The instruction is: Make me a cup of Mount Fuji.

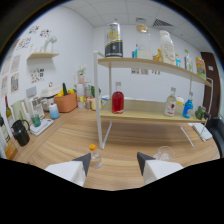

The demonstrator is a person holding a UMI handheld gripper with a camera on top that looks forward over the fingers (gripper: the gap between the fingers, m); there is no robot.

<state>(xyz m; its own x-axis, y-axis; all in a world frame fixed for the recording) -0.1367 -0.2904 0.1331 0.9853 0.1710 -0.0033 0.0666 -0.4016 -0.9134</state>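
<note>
**Tool open over the worktop, glasses just ahead, bottles on the rack**

The tool [114,161] is released: its two dark-tipped fingers [83,162] stand well apart with nothing between them, hovering above the wooden worktop [65,137].

Just ahead of the left finger stands a small clear bottle with an orange cap [94,156], upright, its long axis vertical. Just ahead of the right finger sits a clear drinking glass [164,152], mouth upward, resting on the worktop on its own.

Beyond the fingers rises a white two-tier rack [102,100] with wooden shelves. On the lower shelf a round bottle of red liquid [118,100] stands upright, neck pointing up, near the rack's left post. Toward the right end of that shelf stand a clear bottle with a red label [171,103], a blue bottle [188,107] and a green bottle [200,112], all upright. On the upper shelf a tall bottle with a black label [114,41] stands at the left end, with a pale bottle with a yellow label [166,48] and smaller items further right.

Along the worktop's left edge are a black jug [20,132], a green cup [36,120] on a white tray and an orange box holding fruit [65,101]. A wall shelf [43,55] hangs above them.
</note>
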